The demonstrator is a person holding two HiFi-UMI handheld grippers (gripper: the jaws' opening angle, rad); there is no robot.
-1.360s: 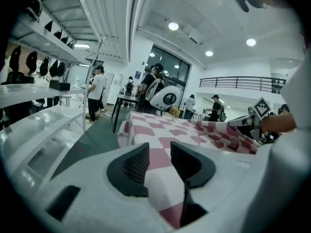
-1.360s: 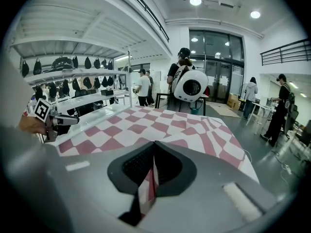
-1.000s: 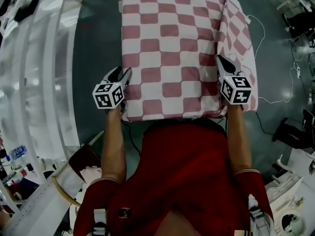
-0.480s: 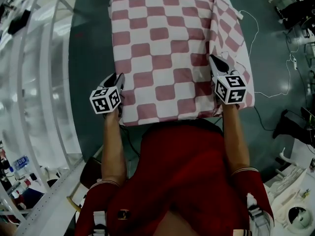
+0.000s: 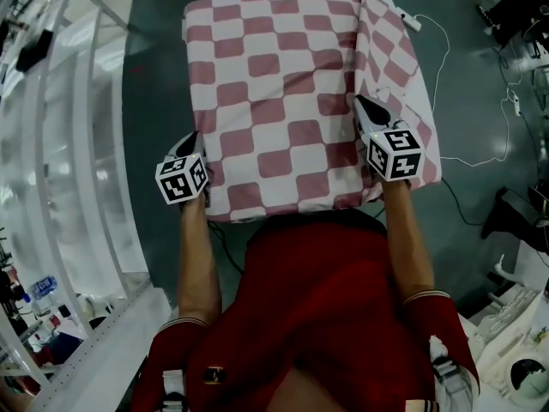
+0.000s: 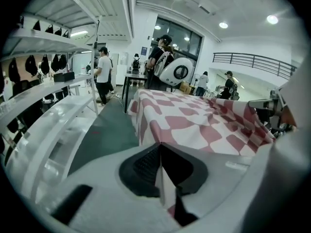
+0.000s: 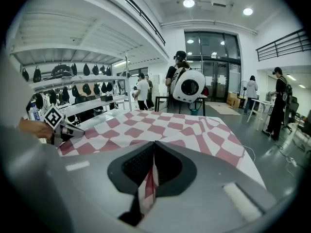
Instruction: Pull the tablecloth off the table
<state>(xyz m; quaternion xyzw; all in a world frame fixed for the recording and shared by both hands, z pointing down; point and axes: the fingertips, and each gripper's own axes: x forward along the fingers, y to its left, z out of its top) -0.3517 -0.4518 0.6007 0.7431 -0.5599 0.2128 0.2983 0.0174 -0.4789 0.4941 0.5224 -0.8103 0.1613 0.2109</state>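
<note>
Left tool (image 6: pixel 159 146): jaws have just been closing and now pinch a fold of the red-and-white checked tablecloth (image 6: pixel 194 123) between the pads. The cloth's side hangs toward the dark green floor (image 6: pixel 104 135). White shelving (image 6: pixel 48 93) stands left. People (image 6: pixel 103 76) stand beyond.

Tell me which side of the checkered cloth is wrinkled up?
The cloth's right side, by the right gripper: a raised fold runs along it. The left side lies flat.
</note>
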